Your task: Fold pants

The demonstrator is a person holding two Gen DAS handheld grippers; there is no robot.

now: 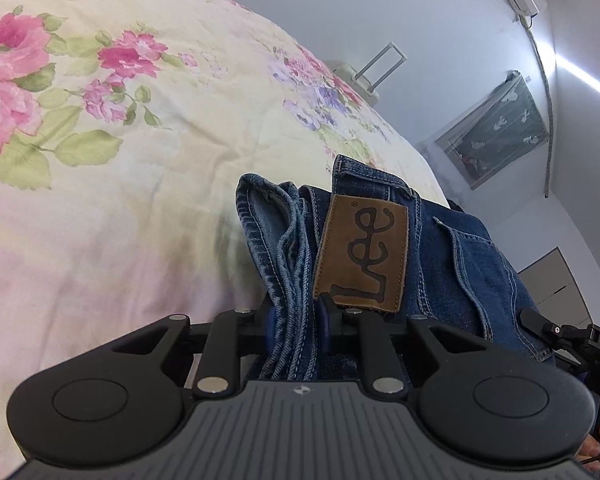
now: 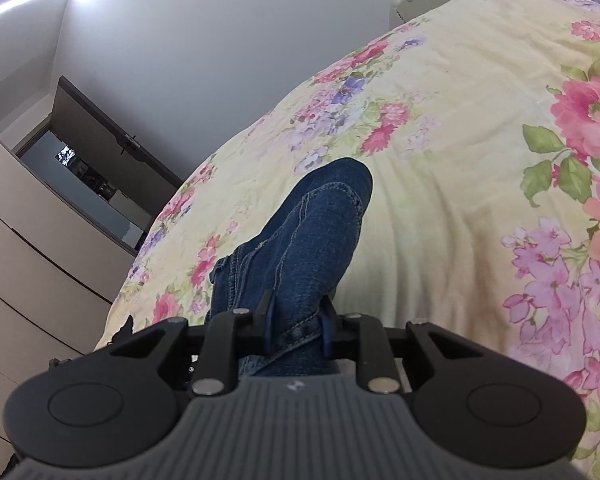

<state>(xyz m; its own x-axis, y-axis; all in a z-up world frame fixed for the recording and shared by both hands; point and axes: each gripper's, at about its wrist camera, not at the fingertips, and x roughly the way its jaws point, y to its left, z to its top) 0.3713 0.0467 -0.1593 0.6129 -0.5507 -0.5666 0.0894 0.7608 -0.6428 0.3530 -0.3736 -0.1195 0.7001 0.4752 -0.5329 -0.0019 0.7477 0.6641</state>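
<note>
Blue denim pants (image 1: 440,248) with a brown leather brand patch (image 1: 364,252) fill the middle of the left wrist view. My left gripper (image 1: 298,322) is shut on a bunch of layered denim hems and waistband, lifted off the bed. In the right wrist view my right gripper (image 2: 296,328) is shut on another part of the pants (image 2: 300,240), a dark denim fold that sticks up and forward over the bed. The tip of my right gripper (image 1: 540,322) and a hand behind it show at the right edge of the left wrist view.
A floral quilt (image 1: 120,140) covers the bed (image 2: 460,160) under both grippers. A pale suitcase (image 1: 360,80) stands beyond the far edge of the bed. A wardrobe (image 2: 40,260) and an open doorway (image 2: 92,176) lie to the left in the right wrist view.
</note>
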